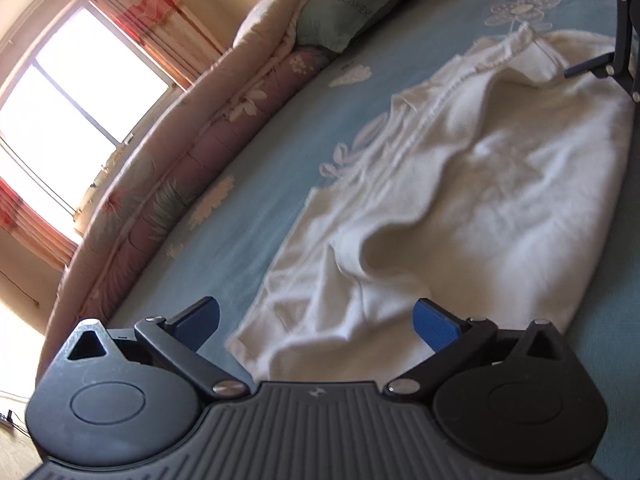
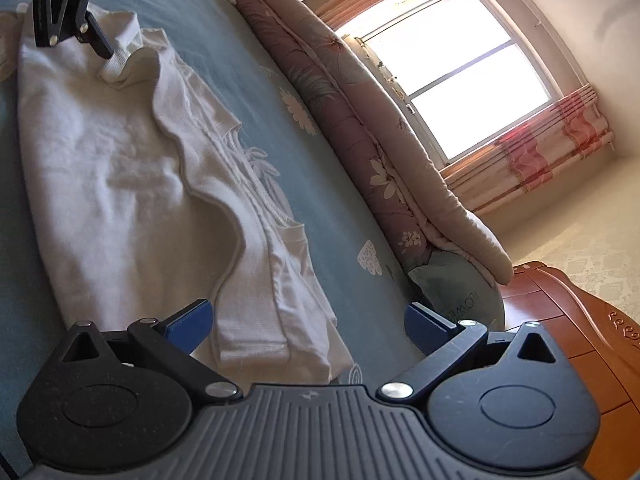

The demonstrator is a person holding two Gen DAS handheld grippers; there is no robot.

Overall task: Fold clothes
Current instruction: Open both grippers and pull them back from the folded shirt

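While both pairs of jaws stand spread wide and hold nothing, the left gripper [image 1: 316, 324] hovers over one end of the single white garment [image 1: 460, 200] and the right gripper [image 2: 308, 326] over the opposite end. That garment lies partly folded lengthwise on the blue bed [image 1: 260, 152], beside one rolled floral quilt [image 1: 168, 184] along the bed's window-side edge, near one green pillow [image 1: 352, 4].
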